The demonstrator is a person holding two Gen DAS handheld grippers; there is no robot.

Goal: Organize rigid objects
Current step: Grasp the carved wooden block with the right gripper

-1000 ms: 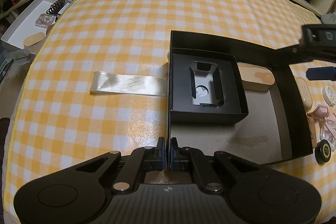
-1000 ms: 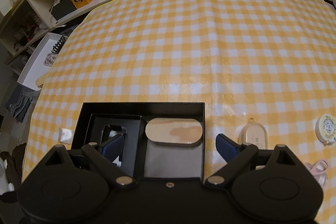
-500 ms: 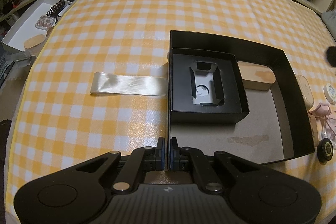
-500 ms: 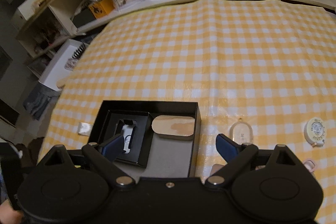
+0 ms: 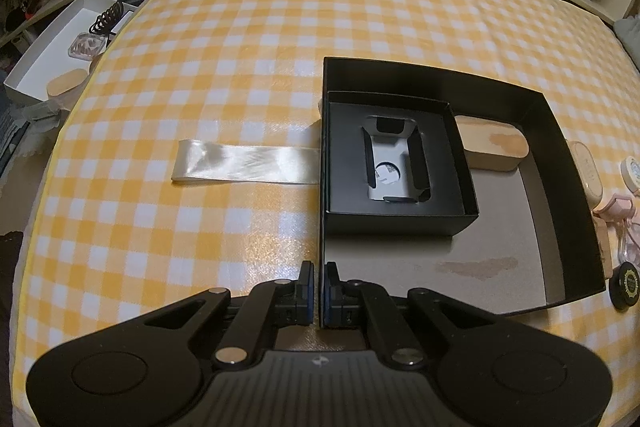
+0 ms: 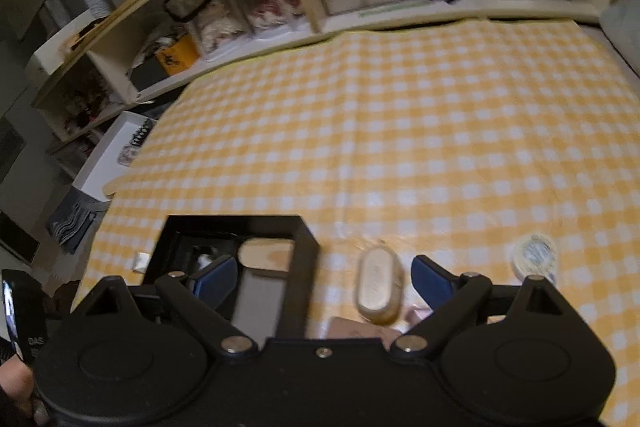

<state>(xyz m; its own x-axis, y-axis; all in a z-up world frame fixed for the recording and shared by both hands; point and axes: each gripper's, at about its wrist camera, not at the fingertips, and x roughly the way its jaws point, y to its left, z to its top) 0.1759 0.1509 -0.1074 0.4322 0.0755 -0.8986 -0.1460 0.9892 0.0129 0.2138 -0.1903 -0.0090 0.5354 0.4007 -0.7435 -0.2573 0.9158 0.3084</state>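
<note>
A large black box (image 5: 440, 77) lies open on the yellow checked cloth. Inside it sit a smaller black box (image 5: 400, 219) holding a grey insert and a wooden oval case (image 5: 494, 149). My left gripper (image 5: 319, 285) is shut on the big box's near left wall. My right gripper (image 6: 322, 277) is open and empty, high above the table. Below it lie the black box (image 6: 304, 243) with the wooden case (image 6: 266, 255) and a cream oval case (image 6: 378, 285) on the cloth, between its fingers in the view.
A clear plastic strip (image 5: 244, 167) lies left of the box. Right of the box are the cream case (image 5: 586, 171), a round white tin (image 5: 632, 169), a pink clip (image 5: 614, 211) and a black round lid (image 5: 626, 285). A white tray (image 5: 52, 67) sits off the table's left. Shelves line the far side.
My right gripper has risen and moved right, out of the left wrist view; the box now sits small and low-left in its view. My left gripper has held still on the box wall.
</note>
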